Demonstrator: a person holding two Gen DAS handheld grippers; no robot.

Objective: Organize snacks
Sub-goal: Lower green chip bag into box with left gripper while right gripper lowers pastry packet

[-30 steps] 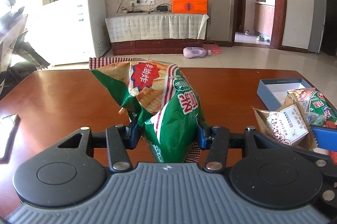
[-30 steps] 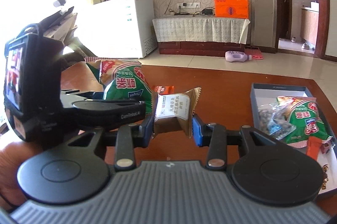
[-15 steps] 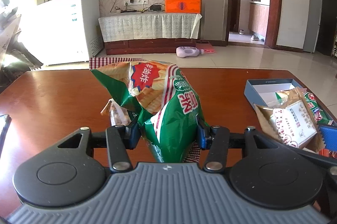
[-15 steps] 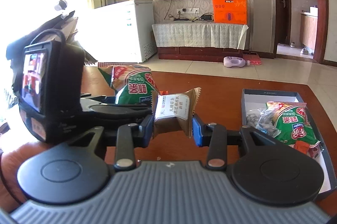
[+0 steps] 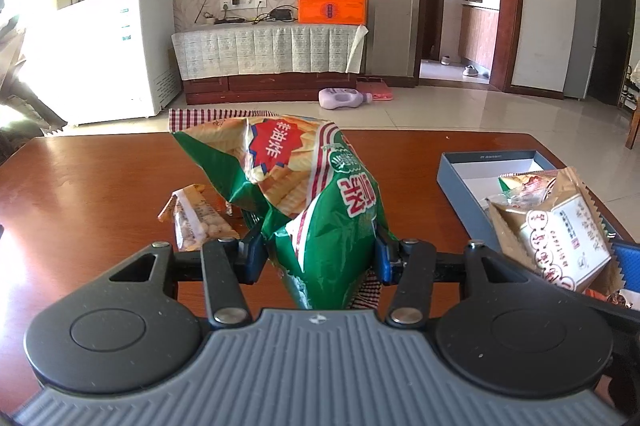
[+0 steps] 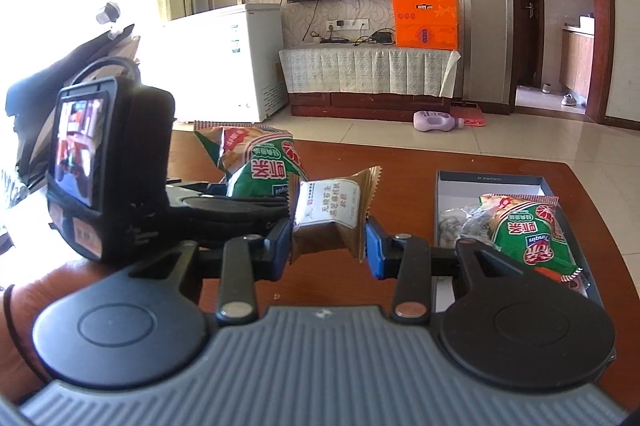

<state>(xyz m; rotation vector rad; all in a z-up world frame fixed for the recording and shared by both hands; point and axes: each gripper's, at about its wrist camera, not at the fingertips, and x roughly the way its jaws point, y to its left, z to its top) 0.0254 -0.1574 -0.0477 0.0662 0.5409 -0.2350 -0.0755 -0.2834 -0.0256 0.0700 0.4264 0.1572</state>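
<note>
Two snacks are held above the brown wooden table, one in each claw. In the left wrist view, the left gripper pinches the lower part of a green chip bag, its blue pads pressed into the crumpled foil on both sides; the bag rises tilted, top toward the far edge. A small clear-and-orange peanut packet lies on the table just left of the bag. At the right, a blue box sits on the table.

In the right wrist view, the right gripper clamps a brown pastry packet with a white label, held up left of the blue box. Inside that box lie a second green bag and a clear wrapped snack. The left gripper's body fills the left side.
</note>
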